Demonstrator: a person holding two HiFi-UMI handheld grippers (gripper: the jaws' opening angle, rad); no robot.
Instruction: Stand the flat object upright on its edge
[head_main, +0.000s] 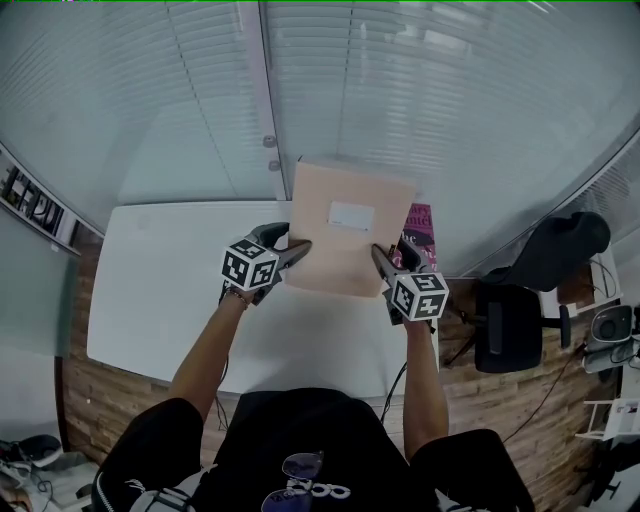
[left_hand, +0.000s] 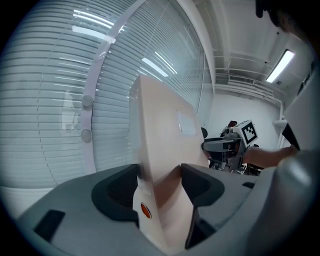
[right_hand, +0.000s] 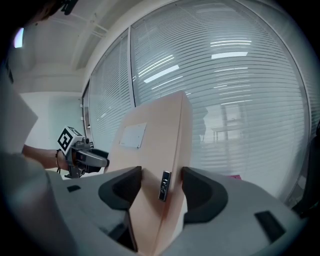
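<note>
A flat peach-coloured box (head_main: 345, 250) with a white label (head_main: 350, 215) is raised over the white table (head_main: 150, 290), its broad face toward me and its top edge tipped toward the window. My left gripper (head_main: 298, 250) is shut on its lower left edge, and my right gripper (head_main: 385, 258) is shut on its lower right edge. In the left gripper view the box (left_hand: 165, 135) rises between the jaws of the left gripper (left_hand: 160, 175), with the right gripper (left_hand: 227, 146) beyond it. The right gripper view shows the box (right_hand: 155, 145) clamped in the right gripper (right_hand: 161, 175). Whether the box's bottom edge touches the table is hidden.
A window with shut blinds (head_main: 420, 90) runs along the table's far side. A pink item (head_main: 420, 225) lies behind the box at the right. A black office chair (head_main: 510, 320) stands on the wooden floor to the right of the table.
</note>
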